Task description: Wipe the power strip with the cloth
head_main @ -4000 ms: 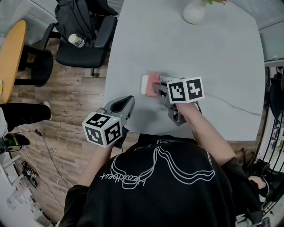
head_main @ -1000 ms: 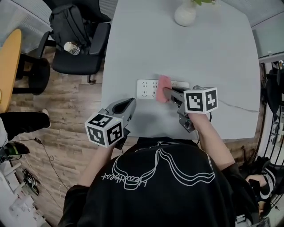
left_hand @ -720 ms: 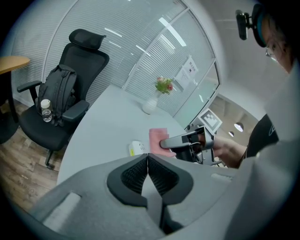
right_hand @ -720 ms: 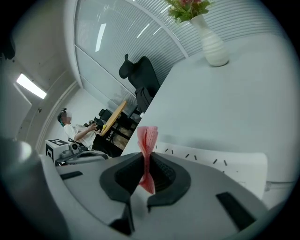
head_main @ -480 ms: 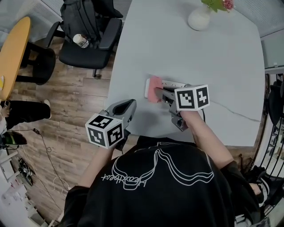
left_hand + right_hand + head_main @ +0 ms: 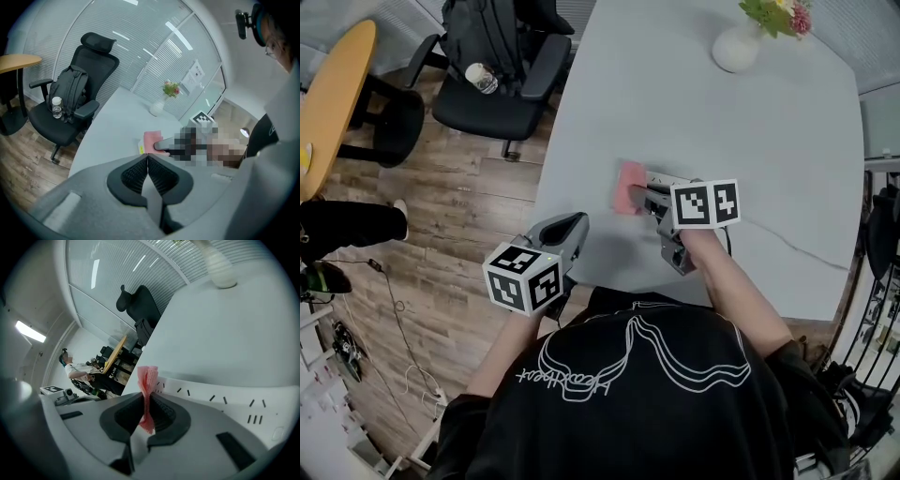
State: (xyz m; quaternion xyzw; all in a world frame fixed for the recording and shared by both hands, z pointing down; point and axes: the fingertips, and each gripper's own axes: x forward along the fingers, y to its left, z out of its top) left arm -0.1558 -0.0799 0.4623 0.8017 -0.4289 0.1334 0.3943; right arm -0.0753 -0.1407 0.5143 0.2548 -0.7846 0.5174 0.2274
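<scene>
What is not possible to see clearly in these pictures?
Left end of the white plastic power strip: head view, under the pink woven cloth.
The strip's small yellow label: left gripper view, too small.
The right claw: left gripper view, mosaic patch.
Far end of thin white cable: head view, past grey table's edge.

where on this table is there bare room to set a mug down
The widest bare stretch of table lies between the vase and the power strip. Another lies right of the strip, beyond its cable. Crowded: the near edge, where the cloth, right claw and left claw are.
</scene>
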